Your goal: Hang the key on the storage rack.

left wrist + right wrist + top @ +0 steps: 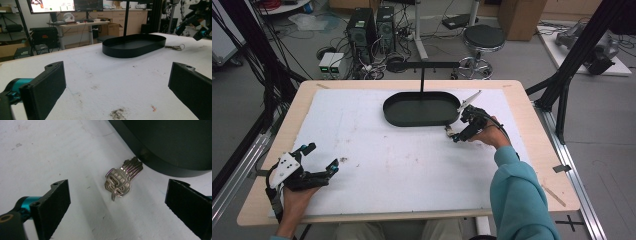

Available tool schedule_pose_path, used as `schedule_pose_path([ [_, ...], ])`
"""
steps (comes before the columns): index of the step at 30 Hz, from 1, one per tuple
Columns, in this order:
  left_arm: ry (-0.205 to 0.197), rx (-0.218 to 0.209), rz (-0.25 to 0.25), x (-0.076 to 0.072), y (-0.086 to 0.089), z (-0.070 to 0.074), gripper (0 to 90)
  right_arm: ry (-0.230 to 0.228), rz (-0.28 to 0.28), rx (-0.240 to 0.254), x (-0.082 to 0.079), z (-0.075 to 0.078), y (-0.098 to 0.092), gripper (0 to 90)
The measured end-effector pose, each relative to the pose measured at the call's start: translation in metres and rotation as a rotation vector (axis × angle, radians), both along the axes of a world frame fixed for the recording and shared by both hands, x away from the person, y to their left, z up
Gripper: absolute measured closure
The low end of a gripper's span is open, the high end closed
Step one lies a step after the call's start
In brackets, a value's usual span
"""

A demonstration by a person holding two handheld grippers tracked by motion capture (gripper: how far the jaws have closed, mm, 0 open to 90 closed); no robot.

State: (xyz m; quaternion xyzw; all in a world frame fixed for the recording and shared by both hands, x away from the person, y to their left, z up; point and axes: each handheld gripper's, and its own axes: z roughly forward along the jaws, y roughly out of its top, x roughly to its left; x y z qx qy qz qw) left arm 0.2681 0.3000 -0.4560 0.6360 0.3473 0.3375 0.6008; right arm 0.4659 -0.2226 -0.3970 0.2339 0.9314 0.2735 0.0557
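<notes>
Your right gripper, jaws spread wide, has the silver metal key bunch straight ahead between them, its blades pointing at the black oval tray.

Left claw, right claw: jaws spread.

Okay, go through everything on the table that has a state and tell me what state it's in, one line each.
Left gripper: open, holding nothing, low over the white mat.
Right gripper: open, jaws on either side of the keys, not touching them.
Keys: bunched on a ring, lying flat on the mat beside the tray's outer wall.
Black oval tray: upright on the mat, empty.
</notes>
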Motion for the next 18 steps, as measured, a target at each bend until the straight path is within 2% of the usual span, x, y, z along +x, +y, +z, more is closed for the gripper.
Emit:
schedule_pose_path([
  [1,0.0,-0.002,0.0,0.0,-0.0001,-0.0001,1.7,0.018,0.0,-0.007,0.0005,-0.0027,0.0014,7.0],
  [2,0.001,0.0,-0.001,0.0,0.0,0.0,1.7,0.018,0.0,-0.007,0.0005,-0.0027,0.0014,7.0],
  [4,0.0,-0.003,0.001,0.0001,0.0,-0.0001,1.7,0.035,0.01,-0.015,0.0021,-0.0053,0.0017,14.0],
  [7,0.001,-0.004,0.001,0.0,-0.0001,-0.0001,1.7,0.051,0.007,-0.023,0.0039,-0.008,0.0019,17.2],
  [14,0.003,-0.005,0.001,0.0,0.0,-0.0001,1.7,0.089,0.017,-0.021,0.0064,-0.0087,-0.0002,35.2],
  [15,0.003,-0.006,0.0,0.0,0.0,-0.0001,1.7,0.093,0.015,-0.032,0.007,-0.0094,-0.0006,40.0],
  [18,0.004,-0.01,-0.002,0.0002,0.0003,-0.0001,1.7,0.104,0.018,-0.037,0.0078,-0.0102,-0.0008,44.6],
])
